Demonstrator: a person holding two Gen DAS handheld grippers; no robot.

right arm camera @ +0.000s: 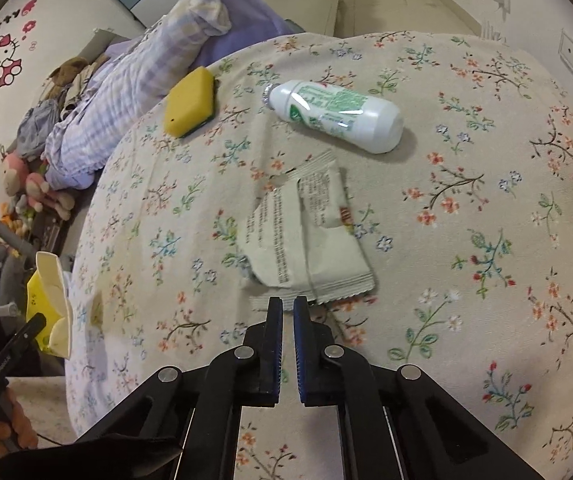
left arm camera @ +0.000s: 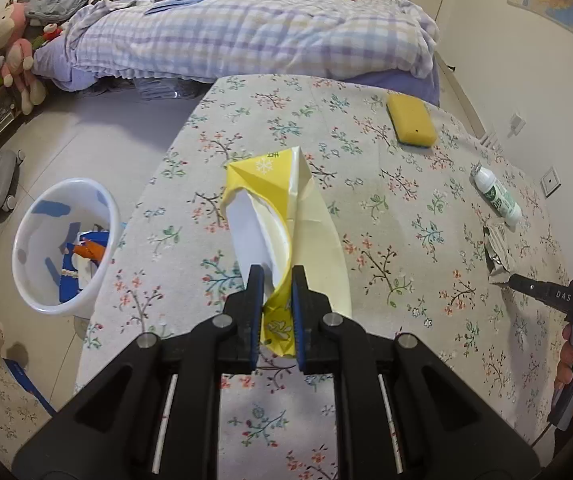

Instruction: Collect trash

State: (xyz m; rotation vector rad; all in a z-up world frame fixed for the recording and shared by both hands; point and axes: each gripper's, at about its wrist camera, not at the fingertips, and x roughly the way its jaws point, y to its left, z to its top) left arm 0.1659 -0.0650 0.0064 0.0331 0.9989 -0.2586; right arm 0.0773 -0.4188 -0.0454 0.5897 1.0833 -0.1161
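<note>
Trash: one carton (left arm camera: 282, 216) gripped, one wrapper (right arm camera: 310, 236), one bottle (right arm camera: 338, 116).

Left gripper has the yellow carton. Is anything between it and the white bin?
Nothing visible does. The left gripper holds the yellow carton above the table; the white bin stands open on the floor past the table's left edge.

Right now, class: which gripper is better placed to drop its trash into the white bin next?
Left. The left gripper already clamps the yellow carton, and the white bin stands on its side. The right gripper only touches the wrapper.
</note>
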